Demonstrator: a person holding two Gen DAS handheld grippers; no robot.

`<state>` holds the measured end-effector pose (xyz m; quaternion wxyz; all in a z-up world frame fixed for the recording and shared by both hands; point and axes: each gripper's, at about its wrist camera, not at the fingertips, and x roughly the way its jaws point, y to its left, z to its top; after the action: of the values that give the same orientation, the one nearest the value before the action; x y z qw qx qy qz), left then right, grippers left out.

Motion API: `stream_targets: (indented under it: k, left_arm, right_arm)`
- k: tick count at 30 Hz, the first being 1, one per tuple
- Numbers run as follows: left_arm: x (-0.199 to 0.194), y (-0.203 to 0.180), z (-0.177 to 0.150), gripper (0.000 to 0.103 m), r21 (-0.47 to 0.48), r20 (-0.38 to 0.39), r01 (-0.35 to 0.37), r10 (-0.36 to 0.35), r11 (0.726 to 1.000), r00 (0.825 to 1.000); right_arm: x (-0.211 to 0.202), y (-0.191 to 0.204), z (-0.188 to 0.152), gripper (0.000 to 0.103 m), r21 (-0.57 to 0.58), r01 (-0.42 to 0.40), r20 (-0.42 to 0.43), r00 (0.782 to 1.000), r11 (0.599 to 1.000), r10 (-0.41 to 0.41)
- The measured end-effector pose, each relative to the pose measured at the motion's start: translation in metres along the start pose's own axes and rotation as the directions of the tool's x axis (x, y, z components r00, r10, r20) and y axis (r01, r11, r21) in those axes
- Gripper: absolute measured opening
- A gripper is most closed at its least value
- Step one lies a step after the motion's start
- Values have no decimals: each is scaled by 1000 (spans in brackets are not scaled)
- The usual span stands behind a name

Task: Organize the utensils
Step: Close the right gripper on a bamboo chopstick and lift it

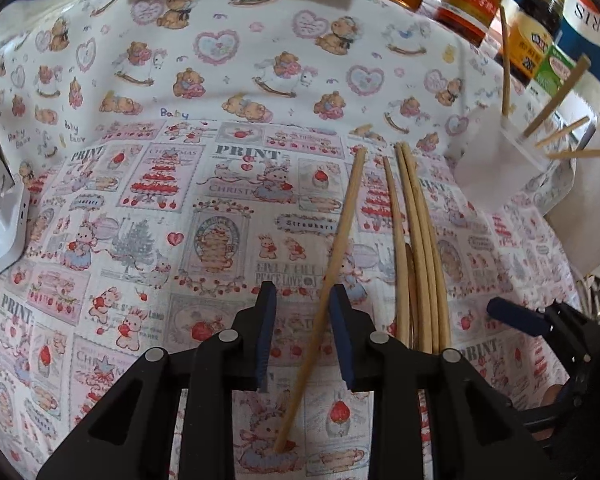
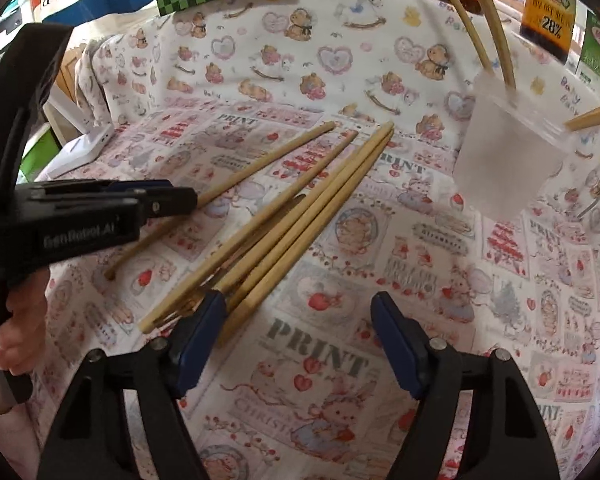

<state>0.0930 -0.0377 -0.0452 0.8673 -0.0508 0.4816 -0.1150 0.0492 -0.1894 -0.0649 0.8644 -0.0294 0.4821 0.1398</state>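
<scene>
on the patterned cloth worktop (image 1: 220,92), the left tool (image 1: 302,332) straddles one wooden chopstick (image 1: 340,236), pads apart; the right tool (image 2: 300,336) gapes empty beside the chopstick bundle (image 2: 300,216).

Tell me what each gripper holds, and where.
Nothing. The left gripper straddles a single chopstick near mid-length, pads not pressing it; the right gripper is open and empty.

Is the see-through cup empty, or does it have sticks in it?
Not empty. The frosted clear plastic cup stands upright with several wooden chopsticks poking out of its top.
</scene>
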Motion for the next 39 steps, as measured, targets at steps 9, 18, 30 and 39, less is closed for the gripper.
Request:
stream_targets:
  k: [9, 18, 30, 39]
  left_arm:
    - [0, -5, -2, 27, 33, 8, -34, 34, 999, 999]
    - [4, -4, -1, 27, 30, 7, -34, 34, 999, 999]
    - [7, -9, -1, 29, 53, 15, -42, 41, 998, 999]
    - [7, -8, -3, 18, 68, 24, -46, 45, 997, 999]
  right_arm:
    - [-4, 2, -9, 62, -46, 39, 4, 999, 998, -39]
    - [-10, 12, -13, 26, -76, 33, 44, 999, 997, -30]
    - [-12, 25, -21, 16, -155, 123, 91, 990, 980, -110]
    - [-23, -7, -13, 8, 26, 15, 145, 989, 1000, -19]
